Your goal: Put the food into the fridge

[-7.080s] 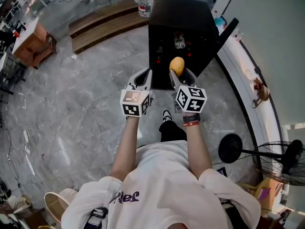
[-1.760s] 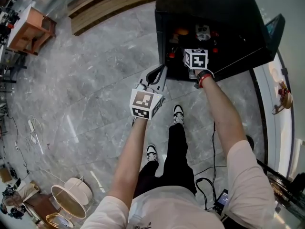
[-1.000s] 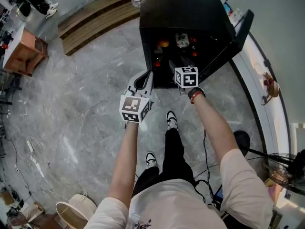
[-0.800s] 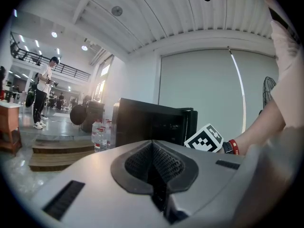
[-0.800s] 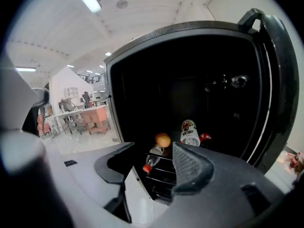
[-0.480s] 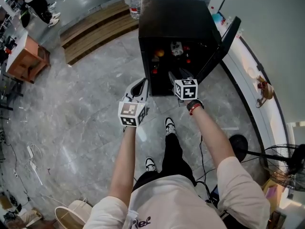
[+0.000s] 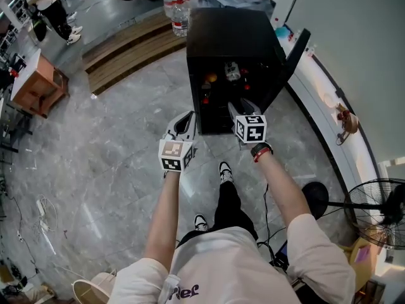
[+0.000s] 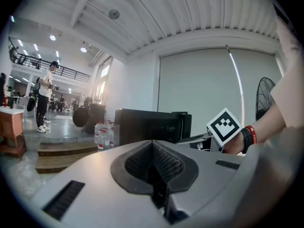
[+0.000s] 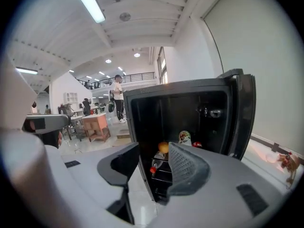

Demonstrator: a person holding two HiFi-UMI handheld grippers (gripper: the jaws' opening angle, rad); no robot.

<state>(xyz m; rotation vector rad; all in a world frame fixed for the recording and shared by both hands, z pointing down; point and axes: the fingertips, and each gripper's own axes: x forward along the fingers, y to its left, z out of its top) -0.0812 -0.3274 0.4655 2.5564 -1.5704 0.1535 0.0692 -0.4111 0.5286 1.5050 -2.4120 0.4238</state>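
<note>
The black fridge [image 7: 231, 33] stands on the floor ahead with its door [image 7: 292, 54] swung open to the right. An orange fruit [image 7: 212, 78] lies on its upper shelf beside a can [image 7: 232, 73]; in the right gripper view the fruit [image 9: 163, 147] and can [image 9: 184, 137] show between the jaws, far off. My right gripper [image 7: 240, 104] hangs in front of the fridge, open and empty; its jaws have just been closing with nothing between them. My left gripper [image 7: 188, 115] is shut and empty, left of the fridge front.
Water bottles [image 7: 178, 5] stand behind the fridge by a low wooden step [image 7: 126, 46]. A fan [image 7: 373, 211] stands on the right, with a white ledge [image 7: 329, 100] along the wall. A wooden table [image 7: 38, 84] and a person [image 7: 50, 8] are far left.
Both grippers have drawn back from the fridge and risen. The right gripper has left the fridge opening with narrower jaws. The orange fruit it carried earlier stays on the shelf.
</note>
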